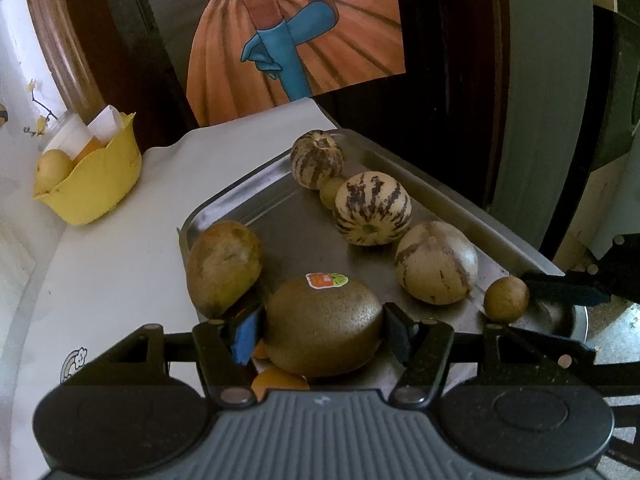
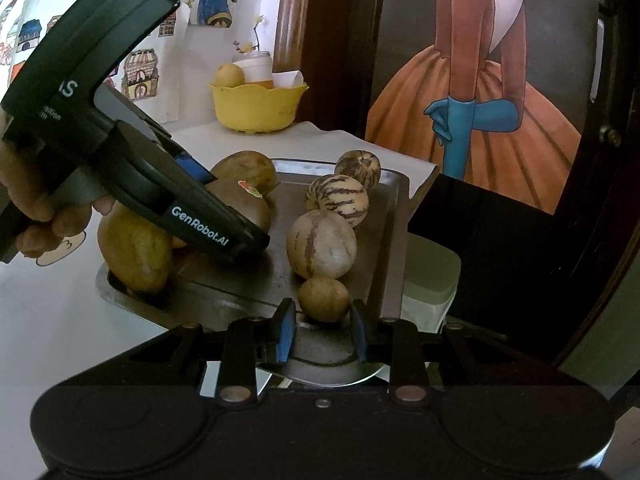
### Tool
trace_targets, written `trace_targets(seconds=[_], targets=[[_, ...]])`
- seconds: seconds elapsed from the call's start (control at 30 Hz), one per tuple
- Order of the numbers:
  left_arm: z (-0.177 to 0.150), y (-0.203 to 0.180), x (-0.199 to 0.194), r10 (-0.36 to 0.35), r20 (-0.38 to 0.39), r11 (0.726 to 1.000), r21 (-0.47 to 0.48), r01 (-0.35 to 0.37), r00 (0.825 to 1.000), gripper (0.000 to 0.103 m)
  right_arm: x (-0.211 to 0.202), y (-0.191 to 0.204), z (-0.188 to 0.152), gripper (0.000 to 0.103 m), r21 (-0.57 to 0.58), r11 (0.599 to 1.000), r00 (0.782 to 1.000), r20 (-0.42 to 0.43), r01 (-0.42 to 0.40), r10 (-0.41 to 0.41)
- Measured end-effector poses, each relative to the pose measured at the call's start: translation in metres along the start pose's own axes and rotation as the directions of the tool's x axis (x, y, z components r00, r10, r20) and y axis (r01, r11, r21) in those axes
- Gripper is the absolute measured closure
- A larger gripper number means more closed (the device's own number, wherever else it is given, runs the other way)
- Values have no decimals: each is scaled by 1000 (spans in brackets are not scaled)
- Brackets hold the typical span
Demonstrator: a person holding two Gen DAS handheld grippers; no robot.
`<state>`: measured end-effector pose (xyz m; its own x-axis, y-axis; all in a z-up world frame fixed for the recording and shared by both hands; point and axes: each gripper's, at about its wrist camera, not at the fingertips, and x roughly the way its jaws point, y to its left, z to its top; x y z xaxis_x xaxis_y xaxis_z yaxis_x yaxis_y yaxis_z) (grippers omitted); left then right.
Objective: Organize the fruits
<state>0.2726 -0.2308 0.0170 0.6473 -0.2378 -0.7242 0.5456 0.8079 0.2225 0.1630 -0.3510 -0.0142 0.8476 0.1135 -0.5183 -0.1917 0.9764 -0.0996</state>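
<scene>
Between the pads of the left tongs [image 1: 320, 330], a big brown kiwi [image 1: 324, 312] w/ a sticker on top sits pinched at its widest part, low over the near end of a steel tray [image 1: 224, 204]. The grip looks set at the fruit's waist so the rounded skin can't squirt out. A person's hand [image 2: 40, 208] steers that tool, angled down.

Just left of those tongs a mango [image 1: 224, 268] leans on the tray's corner, touching the kiwi's side. Orange pieces [image 1: 276, 380] show under the kiwi, too hidden to tell what they are.

At the tips of the right tongs [image 2: 324, 330], pressed nearly together, a small brown fruit [image 2: 324, 300] is nipped by its near half, at the tray's front edge. Only the fingertips reach it, prob. because the fruit is so small.

Beyond the right tongs, three striped melons [image 2: 322, 244] run in a line away up the tray, a second small fruit [image 1: 331, 192] tucked btwn the far two. Likely aim: sort by kind, small w/ small.

Far past the left tongs, off the tray, a yellow bowl [image 1: 92, 180] holds one pale fruit and some paper.
</scene>
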Motion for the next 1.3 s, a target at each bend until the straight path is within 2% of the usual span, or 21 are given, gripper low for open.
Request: trace_targets(seconds=[0.67, 0.9, 1.03, 1.3], targets=[[-2, 1, -1, 7, -13, 1000, -16, -8, 1000, 29, -4, 0, -2, 63, 16, 1000, 1000, 15, -2, 2], [-2, 9, -5, -2, -22, 998, -60, 0, 1000, 24, -8, 4, -4, 53, 26, 1000, 999, 34, 0, -1], [1, 9, -11, 0, -19, 998, -64, -1, 1000, 21, -11, 5, -6, 45, 41, 999, 999, 46, -9, 7], [4, 7, -25, 11, 1, 998, -59, -11, 1000, 14, -17, 9, -9, 36, 56, 998, 997, 75, -11, 7]])
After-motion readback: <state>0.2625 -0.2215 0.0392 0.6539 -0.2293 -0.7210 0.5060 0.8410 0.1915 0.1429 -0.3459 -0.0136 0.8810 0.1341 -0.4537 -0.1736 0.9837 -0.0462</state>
